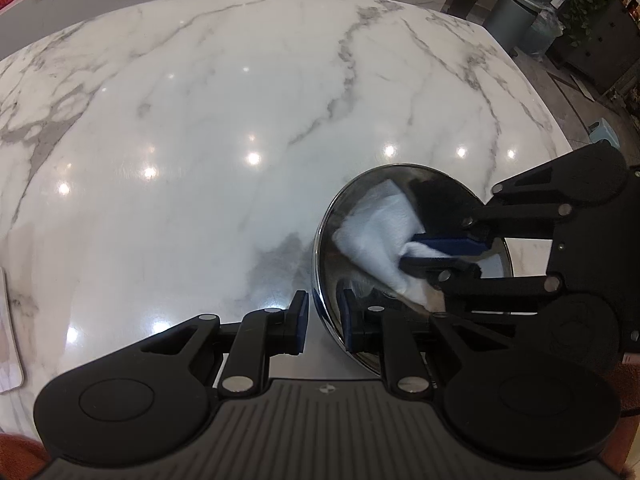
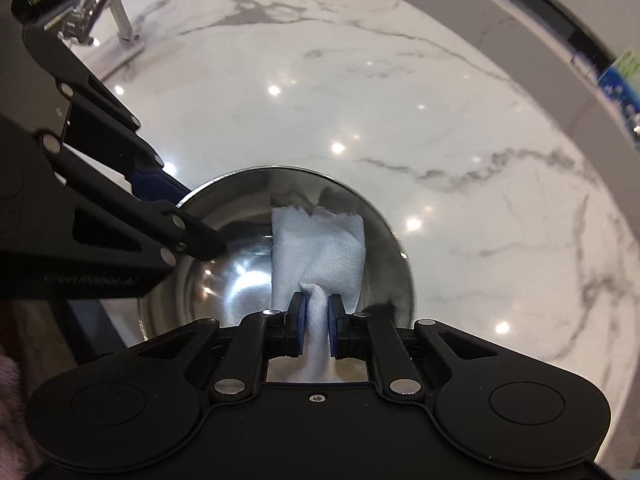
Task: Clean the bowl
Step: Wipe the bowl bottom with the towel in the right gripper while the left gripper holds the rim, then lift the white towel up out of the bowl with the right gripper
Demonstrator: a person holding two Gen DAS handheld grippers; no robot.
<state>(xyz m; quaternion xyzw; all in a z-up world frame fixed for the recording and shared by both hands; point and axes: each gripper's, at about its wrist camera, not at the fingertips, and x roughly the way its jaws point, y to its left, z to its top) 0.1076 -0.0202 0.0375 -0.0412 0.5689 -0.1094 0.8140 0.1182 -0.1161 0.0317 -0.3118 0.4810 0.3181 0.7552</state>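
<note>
Two grippers are working one steel bowl point(image 2: 224, 280): left gripper point(image 1: 323, 326) clamping its rim steady, right gripper point(image 2: 317, 326) pinching a paper towel point(image 2: 320, 256) inside, likely wiping.

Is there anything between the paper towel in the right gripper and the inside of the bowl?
No, nothing visible. The right gripper presses the paper towel directly against the bowl interior; the left gripper clamps the rim.
</note>
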